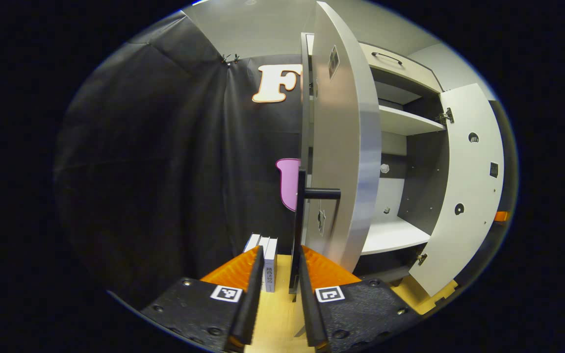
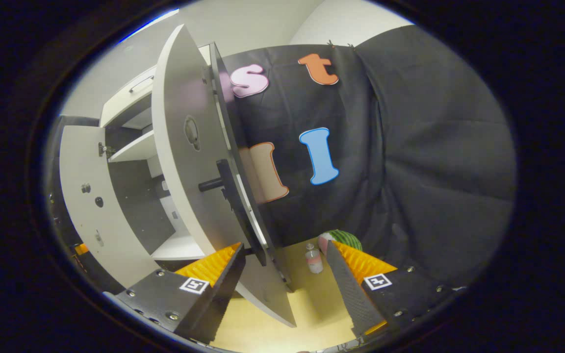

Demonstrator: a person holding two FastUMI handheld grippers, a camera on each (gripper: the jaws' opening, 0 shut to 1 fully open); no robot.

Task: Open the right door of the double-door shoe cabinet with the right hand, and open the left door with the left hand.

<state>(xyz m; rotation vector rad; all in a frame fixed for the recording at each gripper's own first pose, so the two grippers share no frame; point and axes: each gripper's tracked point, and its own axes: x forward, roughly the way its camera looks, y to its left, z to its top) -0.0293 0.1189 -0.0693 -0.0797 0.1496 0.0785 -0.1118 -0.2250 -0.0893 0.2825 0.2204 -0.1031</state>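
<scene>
Both cabinet doors are found swung open.

In the left gripper view, the left gripper [image 1: 281,274] is seen at the bottom with its fingers nearly closed, a narrow gap left between them. The black bar handle [image 1: 298,230] of the left door [image 1: 344,147] stands upright in line with that gap, just ahead of the fingertips; whether the fingers press on it cannot be told. The door is seen edge-on, well out from the cabinet [image 1: 400,122]. Behind it, two white shelves are exposed, with a drawer [image 1: 395,63] at the top carrying a dark pull. The right door [image 1: 464,186] is seen opened wide at the far side, its inner face turned to the camera. Books [image 1: 267,260] stand upright on the wooden floor [image 1: 275,318], beside the left finger.

In the right gripper view, the right gripper [image 2: 285,274] is seen with its fingers spread wide and nothing gripped between them. The right door [image 2: 189,162] is open, and its lower edge reaches down between the fingers. Its handle [image 2: 228,191] lies close above the left-hand finger; contact cannot be confirmed. The left door [image 2: 89,196] is seen open at the far side, past the shelves. A small bottle [image 2: 314,260] and a watermelon [image 2: 341,241] stand on the floor near the black cloth wall [image 2: 424,162].
</scene>
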